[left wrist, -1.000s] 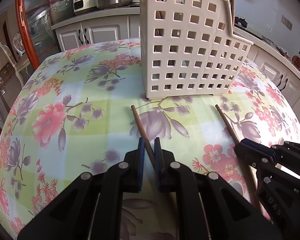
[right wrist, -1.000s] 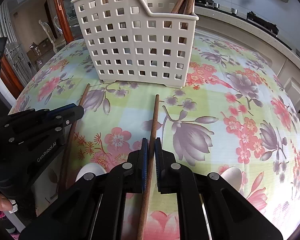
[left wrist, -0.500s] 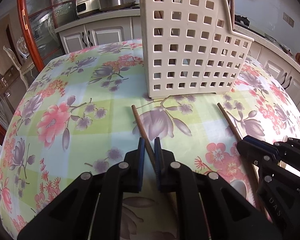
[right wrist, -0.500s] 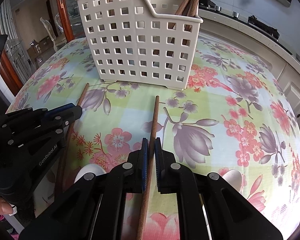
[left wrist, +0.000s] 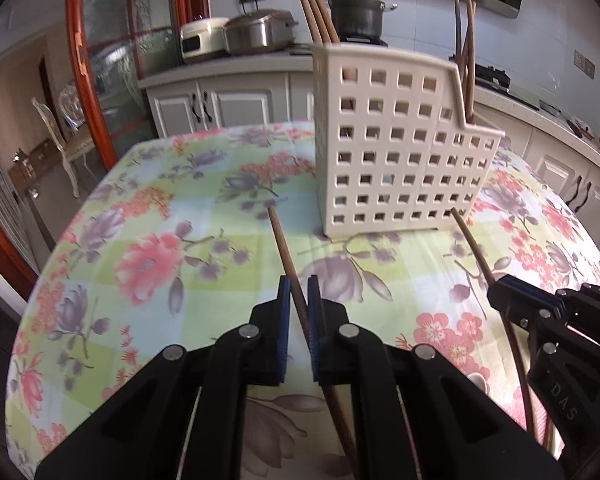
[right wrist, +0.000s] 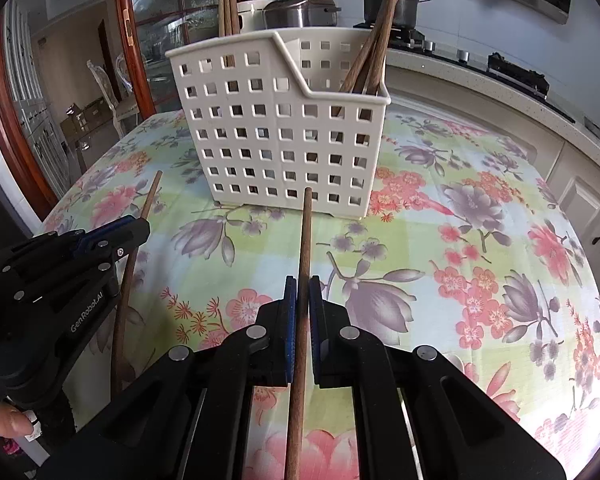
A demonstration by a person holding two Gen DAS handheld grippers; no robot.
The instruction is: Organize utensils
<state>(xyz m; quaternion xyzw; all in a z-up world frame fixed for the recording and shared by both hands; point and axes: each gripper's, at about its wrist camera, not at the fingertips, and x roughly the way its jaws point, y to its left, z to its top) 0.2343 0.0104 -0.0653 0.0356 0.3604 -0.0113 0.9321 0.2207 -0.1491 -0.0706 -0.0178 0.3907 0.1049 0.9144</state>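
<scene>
Two tools point(left wrist: 298, 292) point(right wrist: 303, 292) grip wooden sticks point(left wrist: 286, 252) point(right wrist: 305, 248) pointing at the basket point(right wrist: 284, 128).

A table point(left wrist: 148, 248) covered with a floral cloth point(right wrist: 480, 240) of pink and purple blossoms on pale green and blue squares carries everything here. Its far edge runs close to the kitchen cabinets, and its left edge faces the wood-framed glass door. Toward the far edge, about midway across, a cream perforated caddy point(left wrist: 396, 152) stands upright on the cloth, with wooden chopsticks point(right wrist: 376, 40) sticking up out of it. At the near edge, something small and white point(right wrist: 458, 362) shows on the cloth behind the black tooling, too hidden to name. The cloth drapes smoothly over the rounded rim on the right.
</scene>
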